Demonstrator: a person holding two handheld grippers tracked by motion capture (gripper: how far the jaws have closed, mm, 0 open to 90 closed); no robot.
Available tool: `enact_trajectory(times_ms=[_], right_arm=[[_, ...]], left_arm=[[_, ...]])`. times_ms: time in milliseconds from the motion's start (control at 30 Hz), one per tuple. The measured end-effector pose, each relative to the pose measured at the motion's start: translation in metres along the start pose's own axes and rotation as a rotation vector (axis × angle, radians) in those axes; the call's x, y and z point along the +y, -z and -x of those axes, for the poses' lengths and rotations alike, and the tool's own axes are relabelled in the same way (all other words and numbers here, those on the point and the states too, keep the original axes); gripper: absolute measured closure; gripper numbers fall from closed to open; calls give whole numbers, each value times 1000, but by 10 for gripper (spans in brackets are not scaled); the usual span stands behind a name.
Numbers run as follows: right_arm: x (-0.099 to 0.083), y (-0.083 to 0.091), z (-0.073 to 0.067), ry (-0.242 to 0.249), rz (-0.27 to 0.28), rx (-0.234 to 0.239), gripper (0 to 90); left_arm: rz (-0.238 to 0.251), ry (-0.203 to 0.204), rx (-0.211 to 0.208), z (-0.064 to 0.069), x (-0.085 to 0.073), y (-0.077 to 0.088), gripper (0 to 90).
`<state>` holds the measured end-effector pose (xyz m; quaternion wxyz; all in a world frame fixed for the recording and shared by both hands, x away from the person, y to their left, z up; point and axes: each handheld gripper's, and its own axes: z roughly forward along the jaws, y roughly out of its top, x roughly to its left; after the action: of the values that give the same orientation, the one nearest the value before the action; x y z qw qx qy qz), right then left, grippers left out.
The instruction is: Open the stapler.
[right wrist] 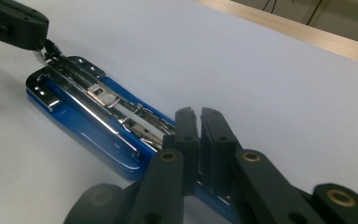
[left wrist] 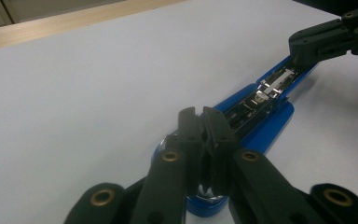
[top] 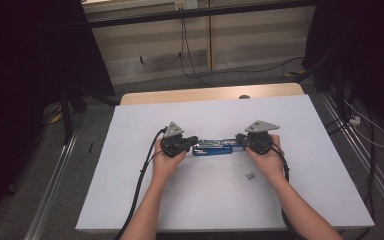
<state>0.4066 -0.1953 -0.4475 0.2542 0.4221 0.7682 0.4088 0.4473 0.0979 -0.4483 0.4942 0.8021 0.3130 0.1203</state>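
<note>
A blue stapler (top: 215,147) lies opened flat on the white table top (top: 210,200), its metal staple channel (right wrist: 103,98) facing up. My left gripper (top: 192,142) is at its left end, jaws closed together over the rounded blue end (left wrist: 205,207). In the right gripper view its tip (right wrist: 41,46) pinches a small metal part of the channel. My right gripper (top: 239,140) is at the other end, jaws closed over the stapler (right wrist: 98,135). From the left gripper view, the right gripper (left wrist: 303,53) touches the channel's far end.
A small grey block (top: 250,175) lies on the table just in front of the right hand. The wooden table edge (top: 210,93) runs along the back. Cables (top: 140,185) trail from both grippers toward the front edge.
</note>
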Motion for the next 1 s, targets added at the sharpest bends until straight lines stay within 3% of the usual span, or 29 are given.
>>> enact_trajectory(times_ms=[100, 333, 400, 500, 667, 700, 800, 1000], right_arm=[[-2, 6, 1, 40, 8, 14, 803], [-9, 19, 5, 38, 15, 38, 724], [-11, 24, 6, 33, 22, 50, 691], [-15, 35, 7, 43, 31, 63, 563], [-21, 47, 9, 45, 39, 66, 458], [-22, 52, 10, 45, 41, 69, 402], [-24, 57, 11, 46, 38, 72, 373], [-34, 67, 15, 43, 16, 98, 298]], left_arm=[[8, -4, -9, -1, 3, 5, 797], [2, -15, 4, -1, 7, 15, 722], [-13, -5, 7, 0, 6, 16, 676], [-27, 17, 5, 1, 6, 17, 593], [-44, 30, 19, 1, 6, 19, 487], [-50, 37, 23, 1, 7, 20, 421], [-57, 44, 26, 1, 7, 24, 392], [-95, 16, 58, 4, 8, 28, 254]])
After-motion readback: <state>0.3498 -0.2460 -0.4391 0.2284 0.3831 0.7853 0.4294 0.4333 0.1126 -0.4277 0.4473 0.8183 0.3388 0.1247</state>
